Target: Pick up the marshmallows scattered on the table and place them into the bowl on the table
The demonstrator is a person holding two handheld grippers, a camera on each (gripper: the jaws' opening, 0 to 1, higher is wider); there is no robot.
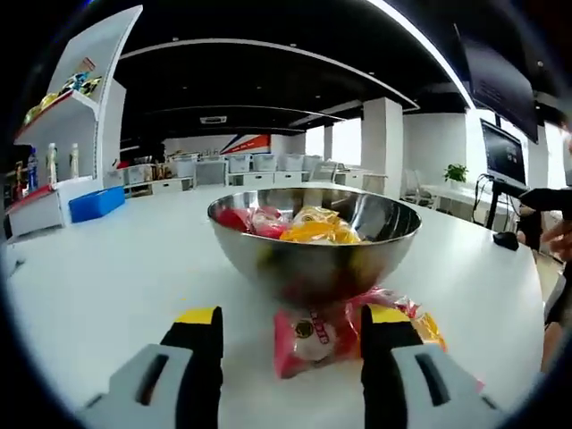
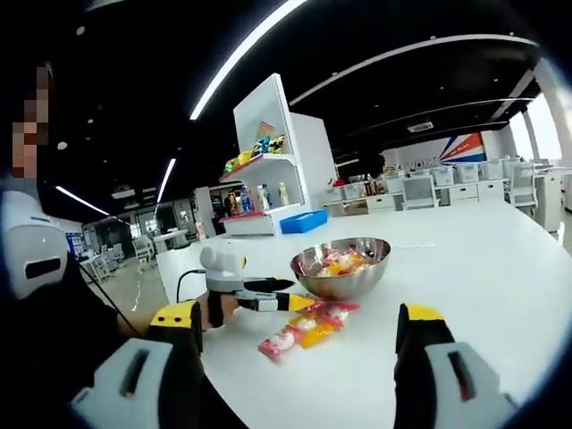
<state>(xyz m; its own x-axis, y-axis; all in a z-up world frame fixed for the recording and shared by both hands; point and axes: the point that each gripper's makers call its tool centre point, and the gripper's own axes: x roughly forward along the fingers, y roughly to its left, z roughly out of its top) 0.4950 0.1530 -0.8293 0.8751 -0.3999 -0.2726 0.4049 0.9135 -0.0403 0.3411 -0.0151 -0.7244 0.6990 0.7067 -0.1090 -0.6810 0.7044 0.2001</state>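
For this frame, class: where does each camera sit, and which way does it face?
Left gripper view: low over the table, facing the bowl and a marshmallow packet; own open jaws below.
Right gripper view: farther back, facing the bowl, packets and left gripper; own open jaws, person's sleeve.
Shared: bowl, packets, table.

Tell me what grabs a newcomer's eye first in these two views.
The shiny steel bowl at the centre of the white table, already holding red and yellow wrapped marshmallows. More packets lie on the table against its base, where the left hand-held gripper stands open around a pink one.
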